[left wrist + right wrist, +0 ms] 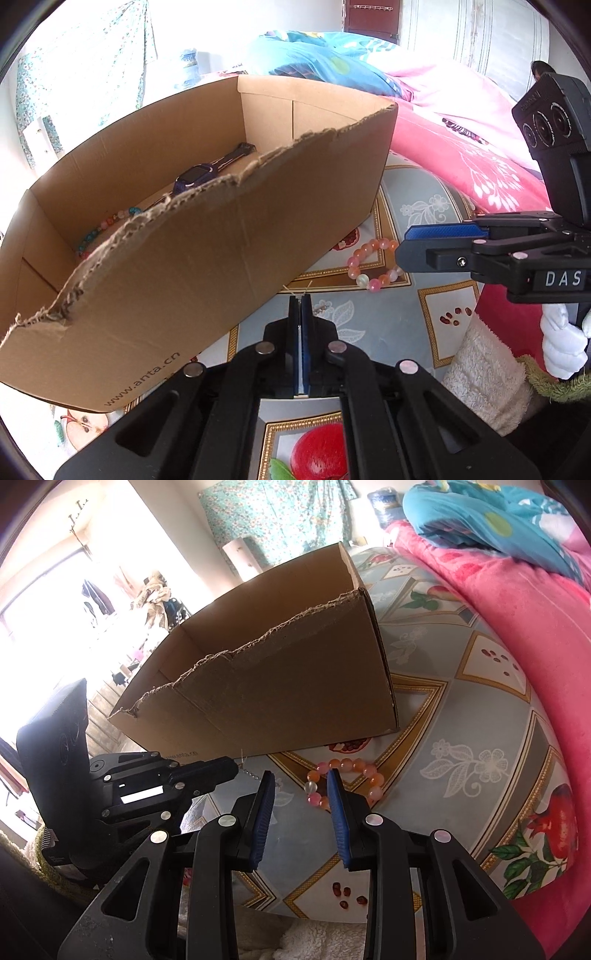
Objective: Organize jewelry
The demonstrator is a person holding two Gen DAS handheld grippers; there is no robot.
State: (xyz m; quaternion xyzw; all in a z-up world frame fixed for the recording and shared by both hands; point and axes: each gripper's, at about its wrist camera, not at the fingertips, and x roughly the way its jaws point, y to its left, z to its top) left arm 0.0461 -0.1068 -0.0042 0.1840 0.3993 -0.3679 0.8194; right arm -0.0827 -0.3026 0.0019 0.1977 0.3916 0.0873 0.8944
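1 box (207,254), 2 bracelets (373,267), 1 watch (192,181).

The box (207,236) is plain brown corrugated cardboard, matt, its top edge torn rough and fibrous. The bead bracelet (373,264) beside it looks like glossy, translucent glass or stone (which one cannot be told). The tablecloth (461,738) is smooth with a slight sheen, like printed vinyl. Both grippers, left gripper (301,306) and right gripper (301,790), are matt black plastic with ribbed blue rubbery pads (337,812) and shiny metal rivets. The pink blanket (517,620) looks soft and fleecy; the glove (563,343) is white knitted cloth.
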